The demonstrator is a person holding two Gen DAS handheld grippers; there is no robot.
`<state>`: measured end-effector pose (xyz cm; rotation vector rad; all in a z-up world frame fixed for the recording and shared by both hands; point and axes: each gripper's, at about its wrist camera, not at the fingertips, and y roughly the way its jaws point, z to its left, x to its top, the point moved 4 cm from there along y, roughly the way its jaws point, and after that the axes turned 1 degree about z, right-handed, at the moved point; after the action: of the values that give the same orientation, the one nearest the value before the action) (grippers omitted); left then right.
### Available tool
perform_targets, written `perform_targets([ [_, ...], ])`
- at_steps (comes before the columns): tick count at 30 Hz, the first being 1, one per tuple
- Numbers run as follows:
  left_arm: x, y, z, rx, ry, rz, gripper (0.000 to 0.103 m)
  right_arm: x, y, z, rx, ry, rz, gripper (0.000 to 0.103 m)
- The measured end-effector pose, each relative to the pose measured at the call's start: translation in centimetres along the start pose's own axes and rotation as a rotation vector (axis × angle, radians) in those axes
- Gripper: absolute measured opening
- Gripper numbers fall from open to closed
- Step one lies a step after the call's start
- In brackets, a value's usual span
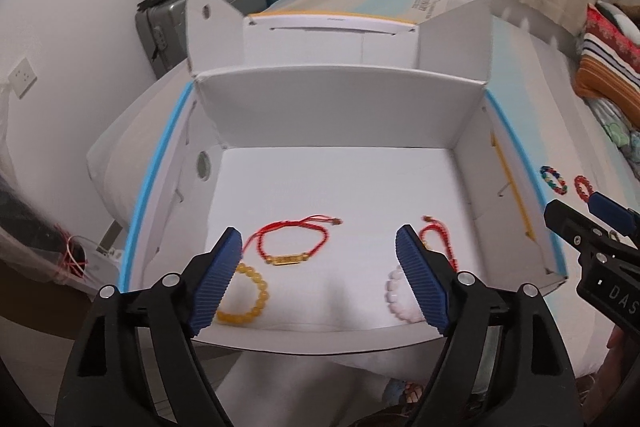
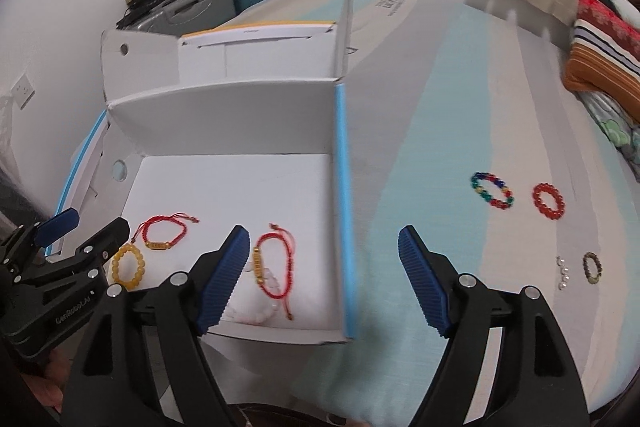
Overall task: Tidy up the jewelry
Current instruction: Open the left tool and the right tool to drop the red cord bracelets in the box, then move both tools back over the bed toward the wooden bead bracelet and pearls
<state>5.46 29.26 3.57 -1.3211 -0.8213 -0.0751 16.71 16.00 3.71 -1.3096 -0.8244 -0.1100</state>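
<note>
Both my grippers empty, jaws spread — left gripper (image 1: 320, 281) over the white box (image 1: 340, 115), right gripper (image 2: 322, 277) at its blue edge. Box holds yellow bead bracelet (image 1: 246, 297), two red cord bracelets (image 1: 296, 239), a pale one. Next I'd take the multicolour bracelet (image 2: 491, 190) on the bedsheet (image 2: 440, 107) — pinch one side, low.

Soft, even indoor light fills both views, with no hard shadows or glare. Fisheye bending curves straight edges toward the rims, and dark vignette fills the corners. Slight motion blur smears detail, worst toward 3 o'clock.
</note>
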Motion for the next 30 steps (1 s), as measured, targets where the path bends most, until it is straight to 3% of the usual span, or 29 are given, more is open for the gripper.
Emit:
perform_targets([
  [4,0.2,-0.6,-1.6,-0.006,0.009,-0.016,0.088,-0.1,-1.1,-2.2,-0.023,0.027,-0.022,0.082],
  [10,0.4,-1.4,-5.1,-0.035,0.039,-0.029,0.095,-0.5,-2.4,-6.4,-0.051,0.081,-0.039,0.083],
  [15,0.3,-1.9,-8.5,-0.065,0.076,-0.038,0.096,-1.0,-3.8,-10.3,-0.106,0.142,-0.063,0.095],
  [30,0.6,-1.4,-22.6,-0.174,0.224,-0.033,0.097,-3.3,-5.3,-24.0,-0.216,0.277,-0.055,0.095],
])
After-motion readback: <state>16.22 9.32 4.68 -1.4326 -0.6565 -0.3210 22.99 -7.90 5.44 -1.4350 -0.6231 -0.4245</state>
